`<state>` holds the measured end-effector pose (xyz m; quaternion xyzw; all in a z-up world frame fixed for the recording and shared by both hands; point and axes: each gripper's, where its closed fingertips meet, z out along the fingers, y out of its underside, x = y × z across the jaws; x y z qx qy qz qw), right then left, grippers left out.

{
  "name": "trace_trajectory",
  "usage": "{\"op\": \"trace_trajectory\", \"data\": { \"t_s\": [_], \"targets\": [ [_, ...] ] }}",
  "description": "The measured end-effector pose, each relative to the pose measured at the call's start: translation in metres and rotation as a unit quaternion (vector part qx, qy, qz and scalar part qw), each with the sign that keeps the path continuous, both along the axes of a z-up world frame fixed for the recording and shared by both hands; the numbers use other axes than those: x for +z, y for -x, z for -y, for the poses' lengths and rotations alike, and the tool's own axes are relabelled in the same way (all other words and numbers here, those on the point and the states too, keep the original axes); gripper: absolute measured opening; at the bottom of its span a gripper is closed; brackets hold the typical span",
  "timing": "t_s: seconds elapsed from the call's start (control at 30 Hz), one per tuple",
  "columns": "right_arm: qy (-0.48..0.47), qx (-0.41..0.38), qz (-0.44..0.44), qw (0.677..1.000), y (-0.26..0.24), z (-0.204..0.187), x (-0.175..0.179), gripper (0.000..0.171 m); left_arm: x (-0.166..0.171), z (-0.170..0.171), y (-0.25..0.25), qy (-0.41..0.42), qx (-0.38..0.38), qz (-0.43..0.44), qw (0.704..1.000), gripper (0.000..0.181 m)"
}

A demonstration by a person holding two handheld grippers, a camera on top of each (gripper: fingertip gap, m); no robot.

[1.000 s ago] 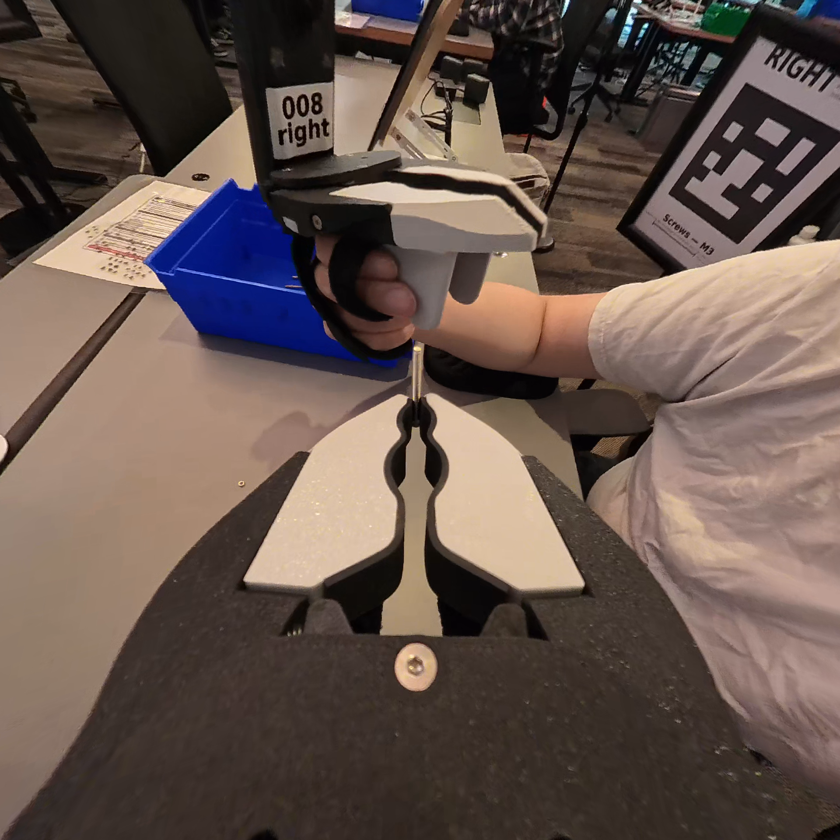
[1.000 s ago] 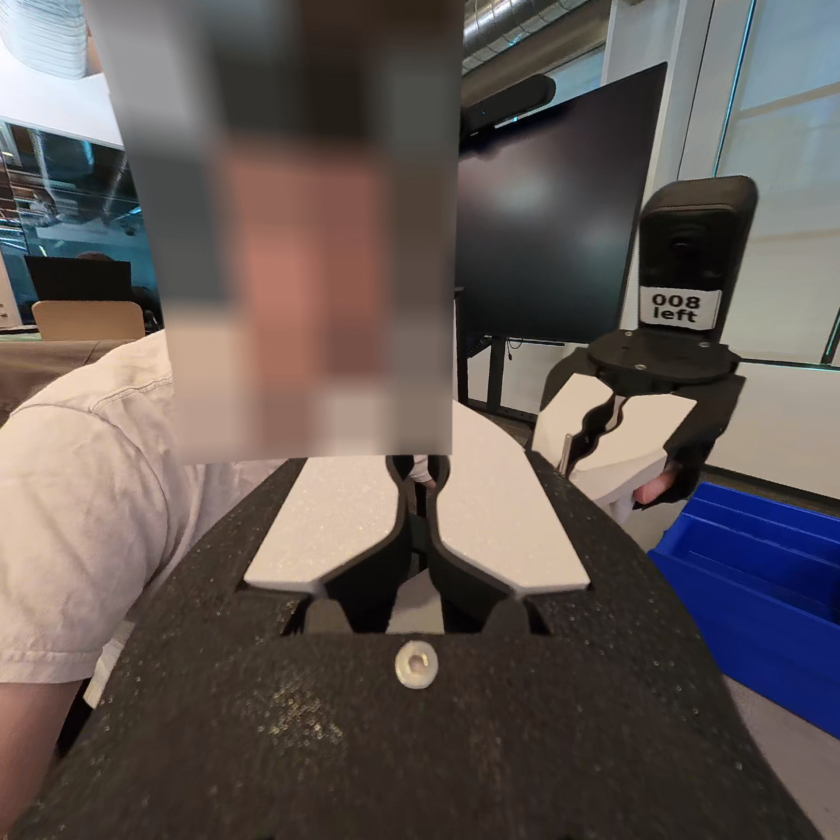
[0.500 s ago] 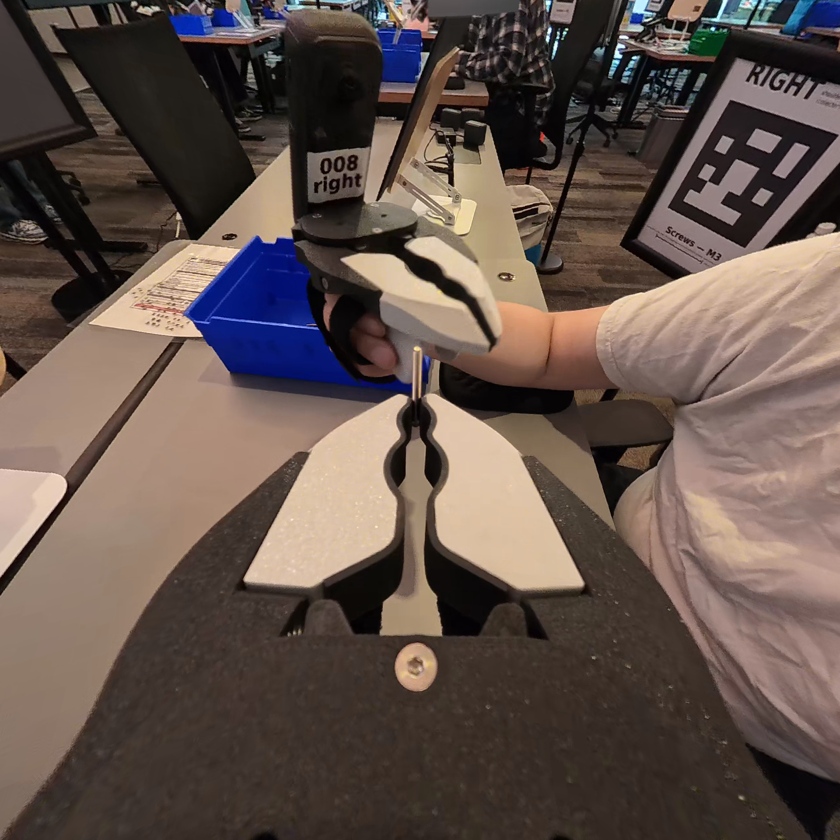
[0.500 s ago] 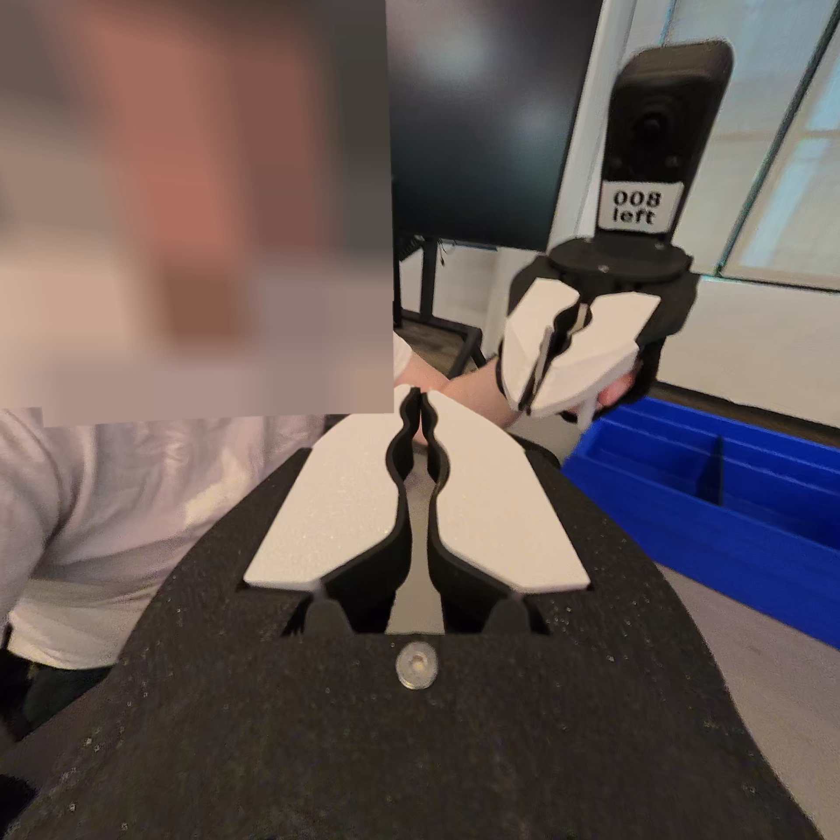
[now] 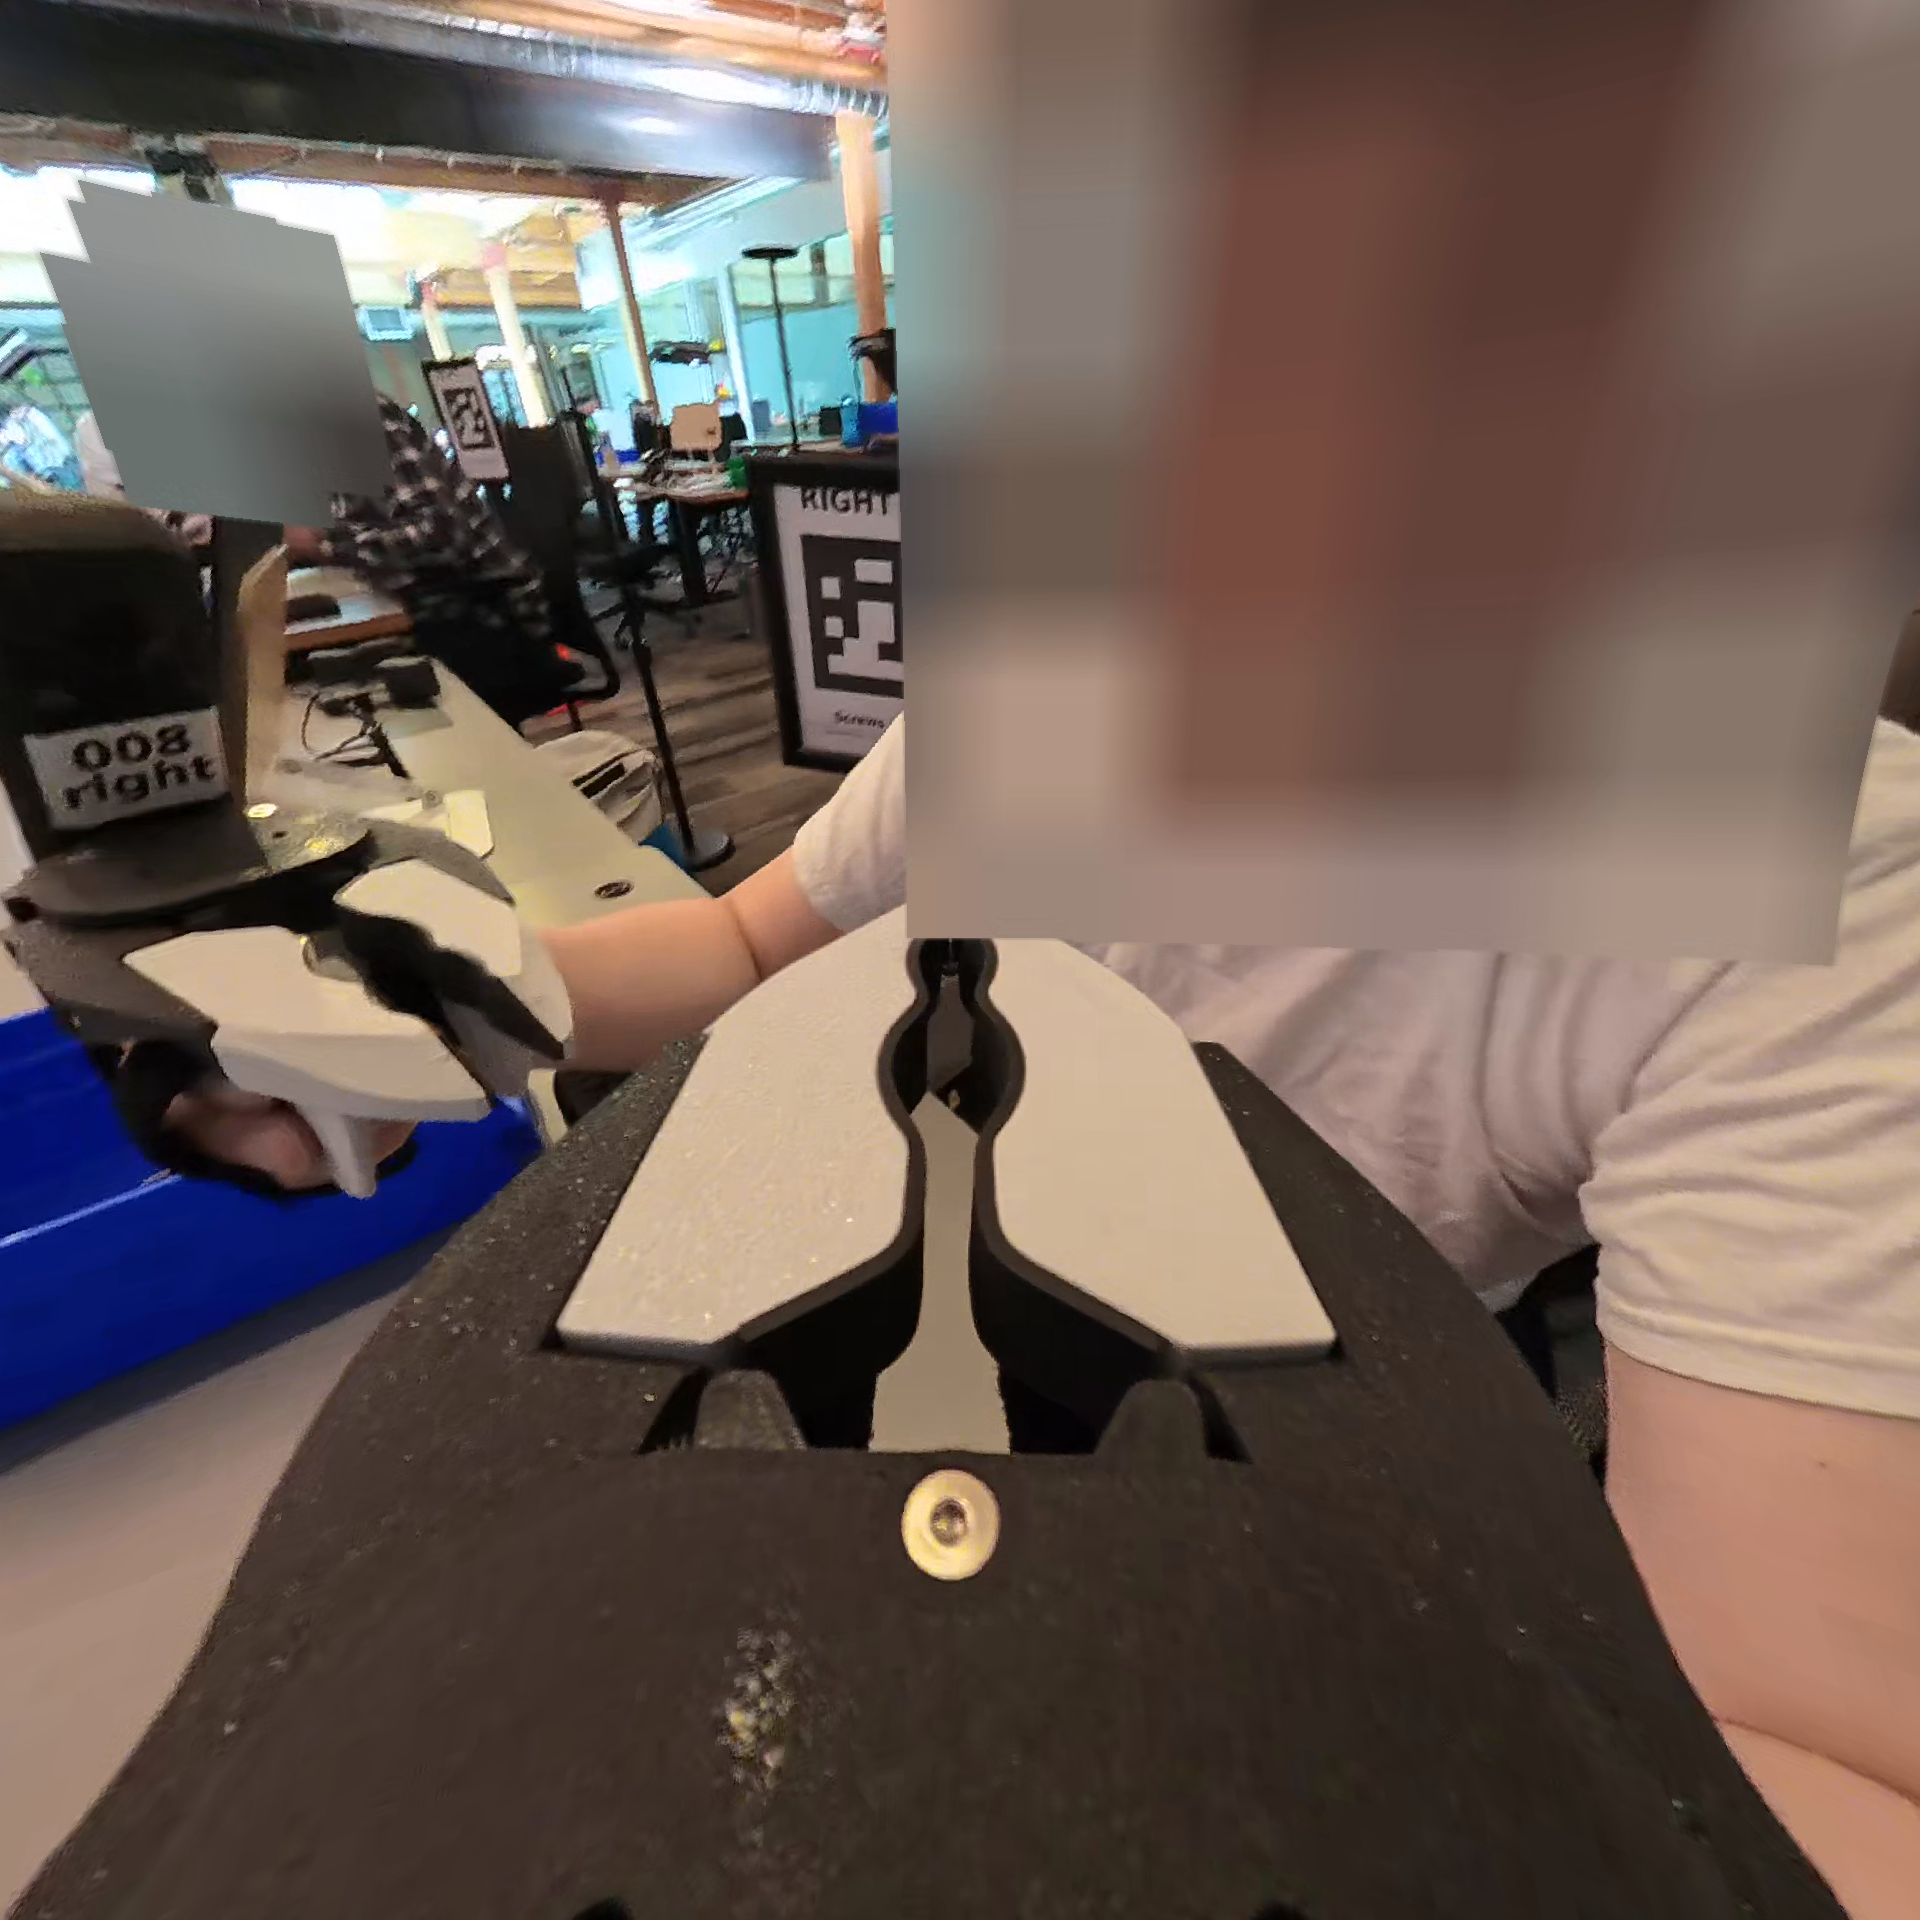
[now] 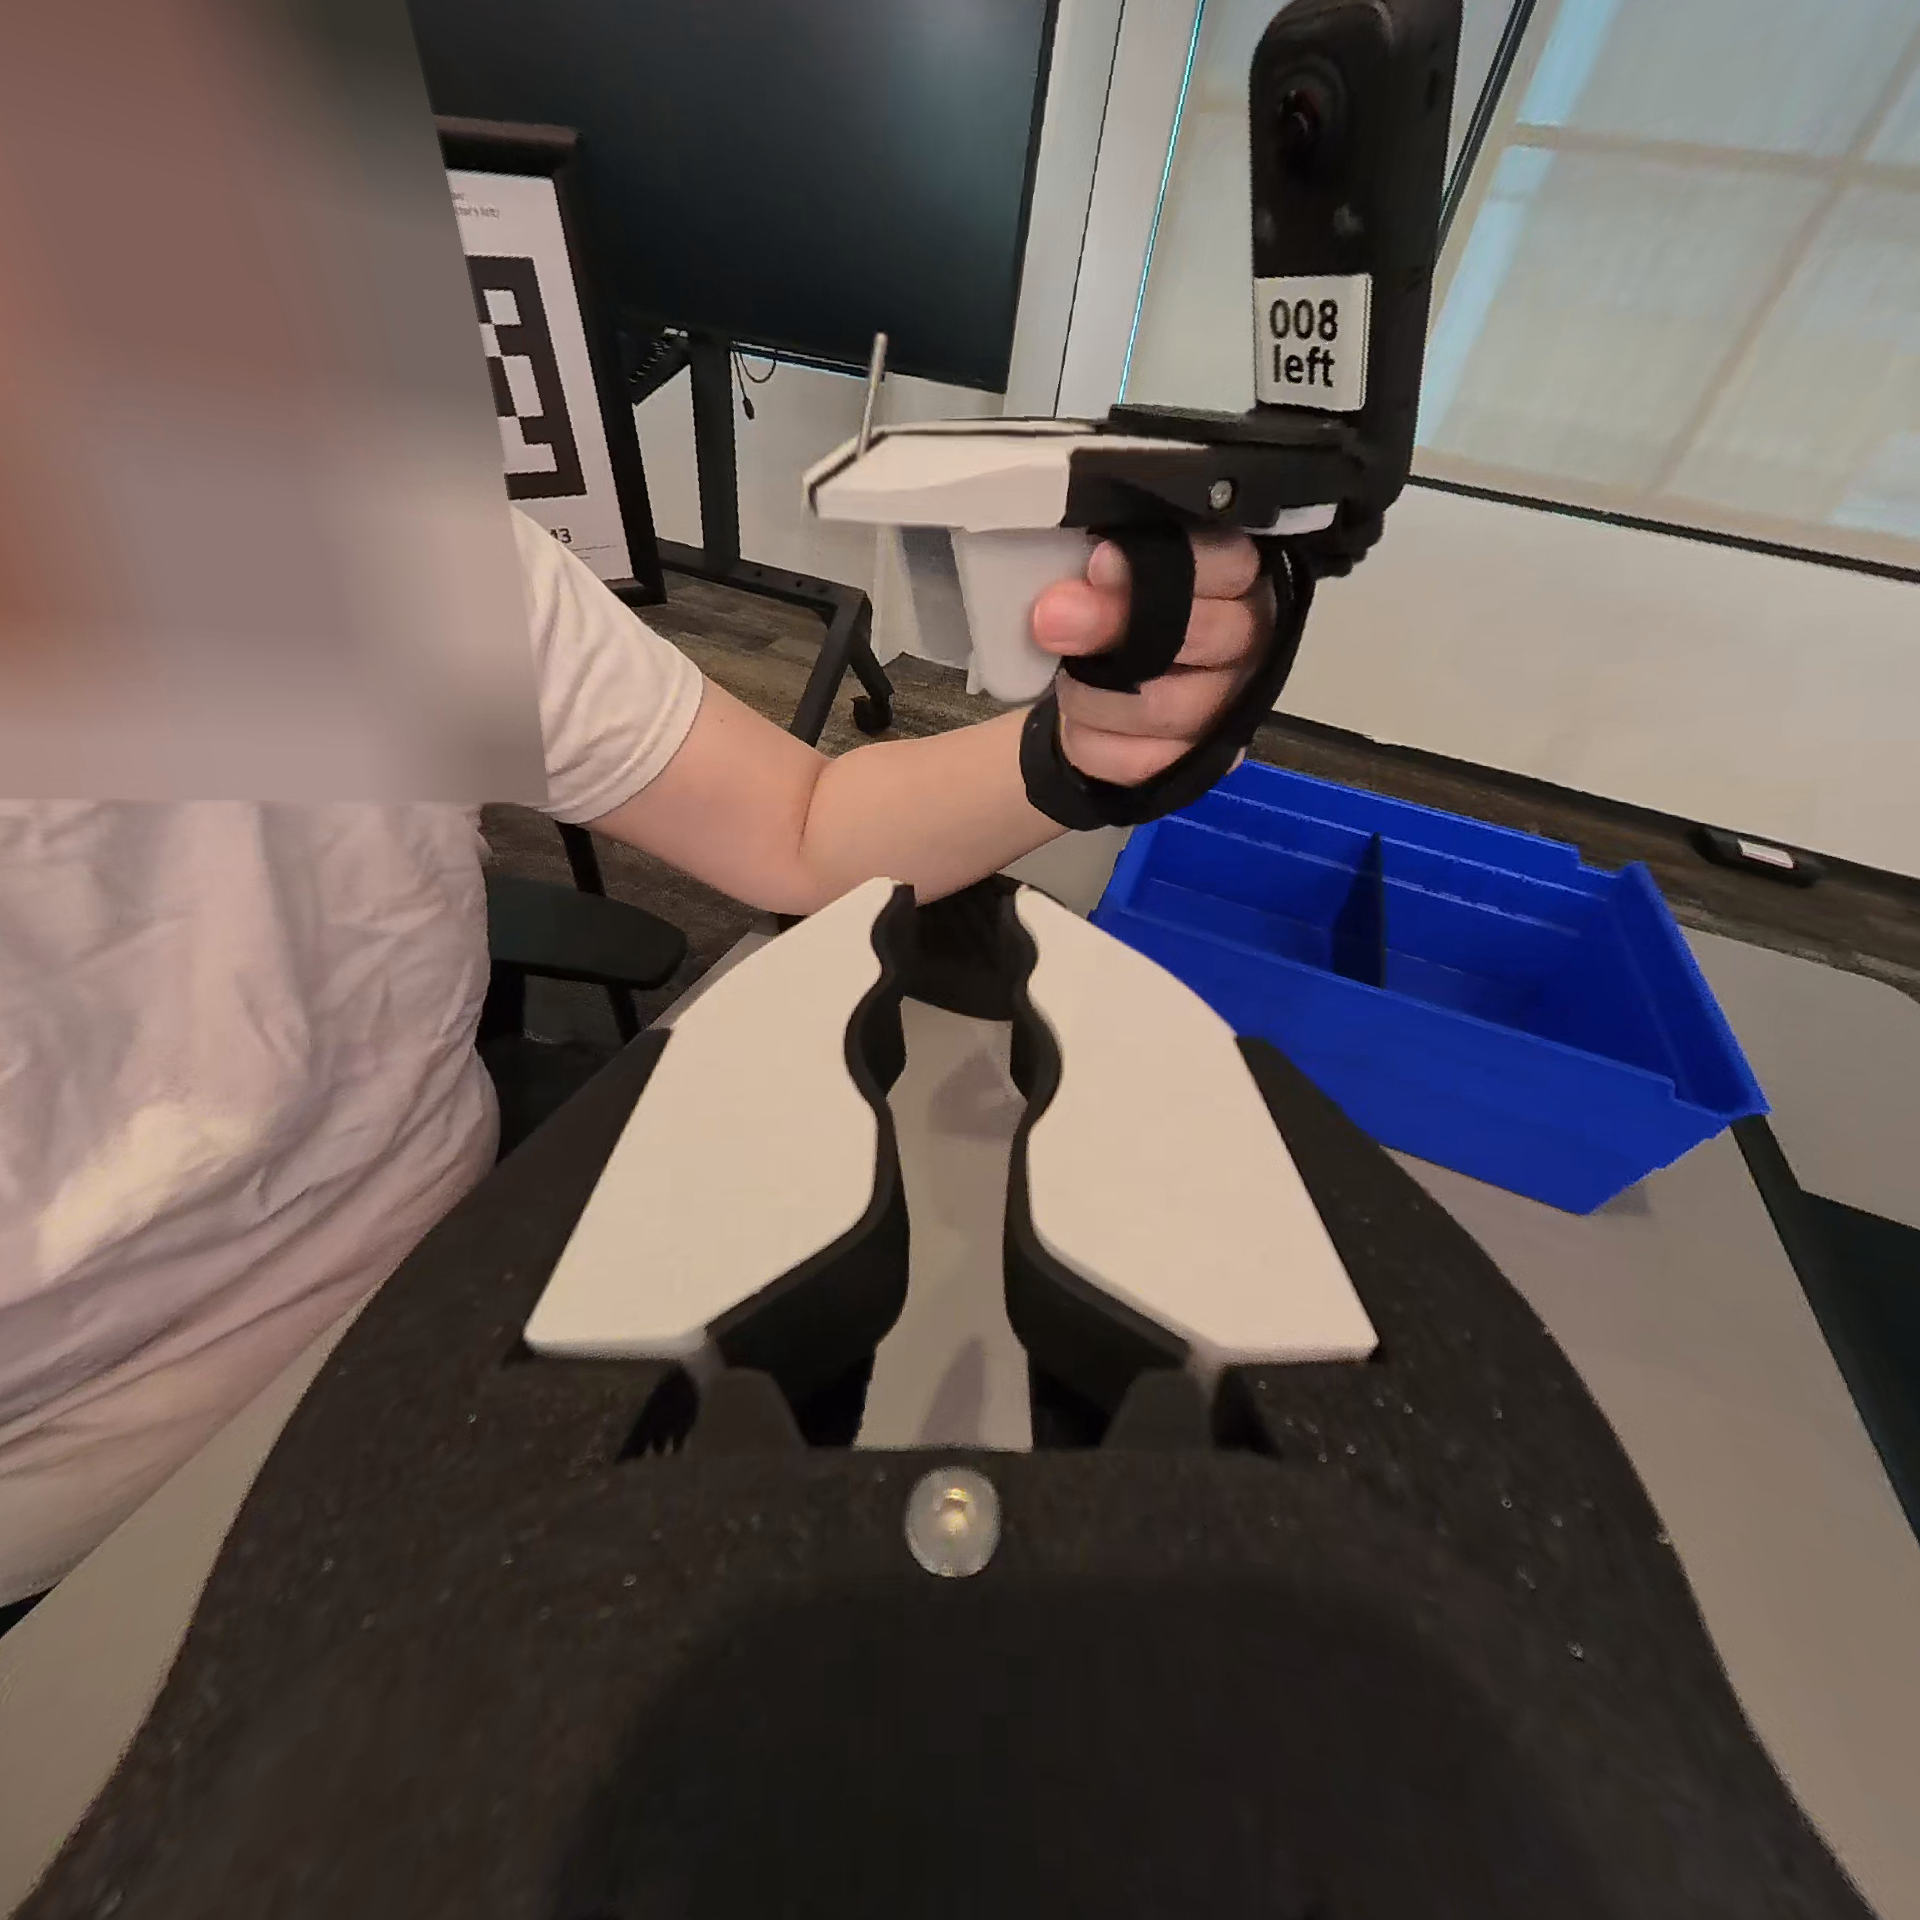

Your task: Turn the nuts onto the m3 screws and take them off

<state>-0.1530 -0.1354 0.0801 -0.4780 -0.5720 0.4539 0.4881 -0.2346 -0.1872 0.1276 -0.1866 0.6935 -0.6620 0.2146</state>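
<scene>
My left gripper [image 5: 948, 961] is shut on a thin metal screw. The right wrist view shows this gripper [image 6: 823, 488] from the side, held level in the air, with the screw [image 6: 873, 400] standing straight up from its tips. In the left wrist view a blur patch hides the screw's shaft. My right gripper [image 6: 958, 902] is open and empty over the grey table [image 6: 1558, 1351]. It also shows at the left of the left wrist view [image 5: 514, 1044], jaws apart. I cannot make out a nut in either view.
A blue divided bin [image 6: 1403, 987] stands on the table behind the grippers and also shows in the left wrist view [image 5: 156, 1278]. The person's arm [image 6: 831, 821] and white-shirted torso [image 5: 1558, 1143] are close in front. A framed marker sign [image 5: 842, 613] stands behind. The gap from one gripper's tips to the other's is roughly 11 cm.
My right gripper has opened and drawn away from the screw, off to the side. My left gripper has lifted and turned toward the person, still gripping the screw.
</scene>
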Motion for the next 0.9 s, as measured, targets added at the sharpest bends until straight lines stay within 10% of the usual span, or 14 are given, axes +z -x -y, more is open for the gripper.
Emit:
{"op": "trace_trajectory", "data": {
  "t_s": [0.53, 0.9],
  "targets": [
    [0.028, -0.067, 0.002, 0.997, 0.003, -0.026, -0.008, 0.000, 0.029, -0.013, 0.040, 0.105, -0.097, 0.053, 0.988, 0.002],
    [0.189, 0.301, -0.337, 0.872, -0.069, 0.035, 0.081, 0.000, 0.020, 0.001, 0.026, 0.071, -0.083, 0.024, 0.994, 0.002]
  ]
}}
